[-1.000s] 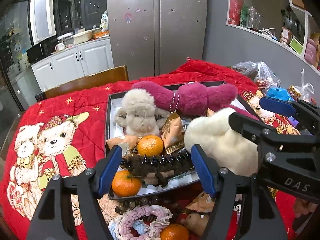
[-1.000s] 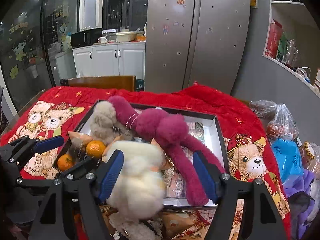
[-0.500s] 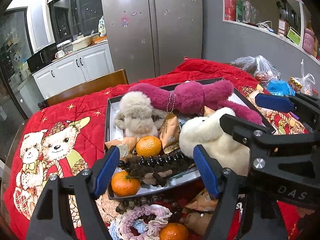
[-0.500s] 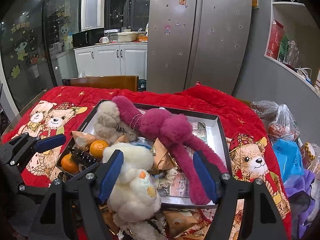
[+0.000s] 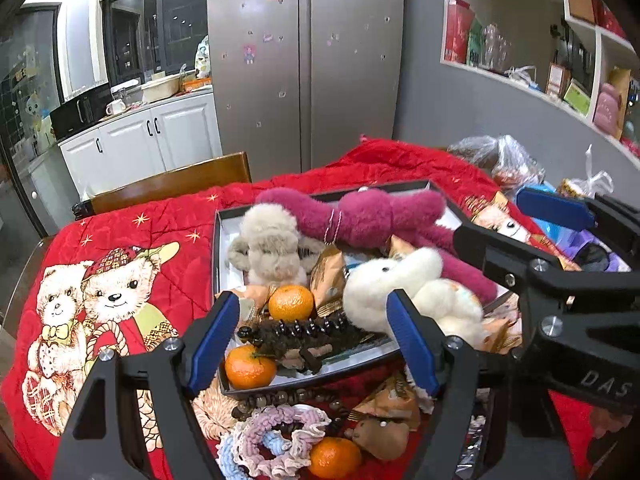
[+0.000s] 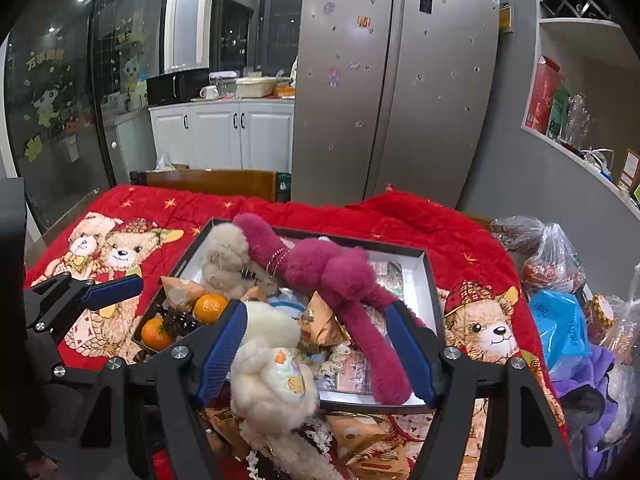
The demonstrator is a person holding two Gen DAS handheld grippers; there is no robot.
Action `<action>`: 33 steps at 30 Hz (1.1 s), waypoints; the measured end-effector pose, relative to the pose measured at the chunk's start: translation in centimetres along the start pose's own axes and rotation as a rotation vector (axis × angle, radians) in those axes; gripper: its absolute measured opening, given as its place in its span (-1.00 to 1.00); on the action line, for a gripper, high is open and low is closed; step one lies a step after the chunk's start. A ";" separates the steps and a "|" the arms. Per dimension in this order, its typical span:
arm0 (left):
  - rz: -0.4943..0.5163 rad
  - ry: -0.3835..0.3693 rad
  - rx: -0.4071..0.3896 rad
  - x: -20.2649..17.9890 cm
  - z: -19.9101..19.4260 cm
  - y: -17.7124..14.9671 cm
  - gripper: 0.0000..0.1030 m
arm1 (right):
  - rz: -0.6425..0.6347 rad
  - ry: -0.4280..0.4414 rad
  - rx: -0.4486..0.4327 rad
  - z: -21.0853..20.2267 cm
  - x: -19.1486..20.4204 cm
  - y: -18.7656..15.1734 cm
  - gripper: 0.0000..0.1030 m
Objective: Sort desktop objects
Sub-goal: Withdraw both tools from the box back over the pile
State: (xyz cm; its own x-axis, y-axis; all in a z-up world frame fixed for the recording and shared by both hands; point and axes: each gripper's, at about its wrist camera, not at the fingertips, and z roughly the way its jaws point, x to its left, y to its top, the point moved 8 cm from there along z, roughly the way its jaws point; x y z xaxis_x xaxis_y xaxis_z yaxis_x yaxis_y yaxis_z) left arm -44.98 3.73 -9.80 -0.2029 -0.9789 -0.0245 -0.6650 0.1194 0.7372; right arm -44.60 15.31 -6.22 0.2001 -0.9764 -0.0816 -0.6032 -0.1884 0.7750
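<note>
A shallow dark box (image 5: pixel 216 240) (image 6: pixel 425 276) on the red blanket holds a magenta plush (image 5: pixel 372 216) (image 6: pixel 332 268), a beige plush (image 5: pixel 272 248) (image 6: pixel 224 256), tangerines (image 5: pixel 291 302) (image 6: pixel 210 307), snack packs and a dark hair claw (image 5: pixel 304 334). A white plush (image 5: pixel 408 292) (image 6: pixel 272 376) lies on the box's near edge, leaning on the snacks. My right gripper (image 6: pixel 318 354) is open, its jaws spread either side of the white plush, not pressing it. My left gripper (image 5: pixel 312 344) is open and empty above the box's near left corner.
In front of the box lie a crocheted scrunchie (image 5: pixel 276 440), a bead string (image 5: pixel 280 396), a loose tangerine (image 5: pixel 334 458) and snack packs (image 5: pixel 394 398). Plastic bags (image 6: pixel 548 256) and purple cloth (image 6: pixel 588 380) crowd the right. A wooden chair back (image 5: pixel 172 184) stands behind.
The white plush has dropped from the air onto the box's near edge and settled. Both grippers have drawn back and up a little; both stay open.
</note>
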 end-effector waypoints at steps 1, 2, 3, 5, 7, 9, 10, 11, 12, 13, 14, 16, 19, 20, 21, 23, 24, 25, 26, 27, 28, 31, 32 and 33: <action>-0.002 0.002 -0.010 0.1 -0.5 0.2 0.50 | 0.003 0.001 -0.005 -0.3 -0.1 0.1 0.44; 0.001 0.005 -0.018 0.1 -1.1 0.4 0.50 | 0.006 -0.001 -0.011 -0.7 -0.2 0.3 0.44; 0.001 0.005 -0.026 0.1 -1.6 0.7 0.50 | 0.010 0.000 -0.021 -1.3 -0.4 0.5 0.44; -0.008 -0.008 -0.041 0.2 -2.5 1.0 0.50 | 0.021 0.001 -0.037 -2.3 -0.6 0.8 0.45; -0.027 -0.021 -0.052 0.3 -3.8 1.4 0.50 | 0.027 -0.006 -0.053 -3.5 -0.8 1.0 0.50; -0.041 -0.018 -0.068 0.7 -5.2 1.7 0.51 | 0.023 -0.014 -0.082 -5.1 -0.8 1.3 0.54; -0.043 -0.016 -0.075 0.9 -5.9 1.7 0.51 | 0.021 -0.022 -0.100 -6.2 -0.8 1.4 0.55; -0.043 -0.013 -0.082 1.0 -6.5 1.8 0.51 | 0.016 -0.024 -0.111 -6.8 -0.8 1.5 0.55; -0.041 -0.007 -0.090 1.2 -7.2 1.7 0.51 | 0.011 -0.026 -0.119 -7.5 -0.7 1.6 0.55; -0.039 0.003 -0.096 1.5 -8.0 1.6 0.52 | 0.009 -0.031 -0.129 -8.2 -0.7 1.5 0.55; -0.037 0.011 -0.103 1.7 -8.7 1.5 0.52 | 0.009 -0.037 -0.138 -9.0 -0.7 1.4 0.55; -0.041 0.023 -0.116 2.4 -10.2 1.0 0.54 | -0.001 -0.032 -0.148 -10.2 -0.6 1.1 0.55; -0.068 0.026 -0.127 3.6 -12.2 0.2 0.57 | -0.025 -0.037 -0.187 -12.5 -0.4 0.7 0.55; -0.075 0.029 -0.129 3.9 -12.7 -0.1 0.57 | -0.030 -0.036 -0.195 -13.0 -0.3 0.5 0.55; -0.081 0.030 -0.132 4.2 -13.3 -0.6 0.58 | -0.032 -0.036 -0.201 -13.5 -0.3 0.3 0.55; -0.082 0.029 -0.135 4.4 -14.0 -1.4 0.60 | -0.042 -0.032 -0.210 -14.4 -0.2 -0.5 0.55; -0.074 0.025 -0.140 4.4 -14.4 -2.1 0.61 | -0.049 -0.029 -0.213 -14.6 0.0 -1.0 0.55; -0.067 0.025 -0.142 4.4 -14.6 -2.7 0.63 | -0.057 -0.026 -0.215 -14.8 0.1 -1.6 0.55; -0.062 0.030 -0.140 4.5 -14.8 -3.5 0.63 | -0.066 -0.022 -0.215 -14.8 0.2 -2.2 0.55; -0.061 0.033 -0.136 4.5 -14.7 -3.9 0.64 | -0.073 -0.015 -0.212 -14.8 0.5 -2.8 0.55; -0.064 0.027 -0.123 4.7 -14.5 -5.0 0.64 | -0.079 -0.005 -0.206 -14.7 0.6 -3.5 0.55; -0.082 -0.008 -0.097 4.5 -13.8 -7.3 0.64 | -0.080 0.009 -0.180 -14.0 0.6 -5.5 0.55; -0.092 -0.011 -0.097 4.5 -13.7 -7.9 0.64 | -0.073 0.011 -0.171 -13.8 0.5 -6.0 0.55; -0.100 -0.015 -0.095 4.4 -13.5 -8.4 0.64 | -0.064 0.014 -0.165 -13.7 0.4 -6.4 0.55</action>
State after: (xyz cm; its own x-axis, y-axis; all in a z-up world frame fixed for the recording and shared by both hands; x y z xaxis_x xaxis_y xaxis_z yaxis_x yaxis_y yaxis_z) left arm -30.59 -3.79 -6.97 -0.1498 -0.9825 -0.1108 -0.6118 0.0041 0.7910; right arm -30.09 17.57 -2.68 0.2455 -0.9611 -0.1263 -0.4542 -0.2292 0.8609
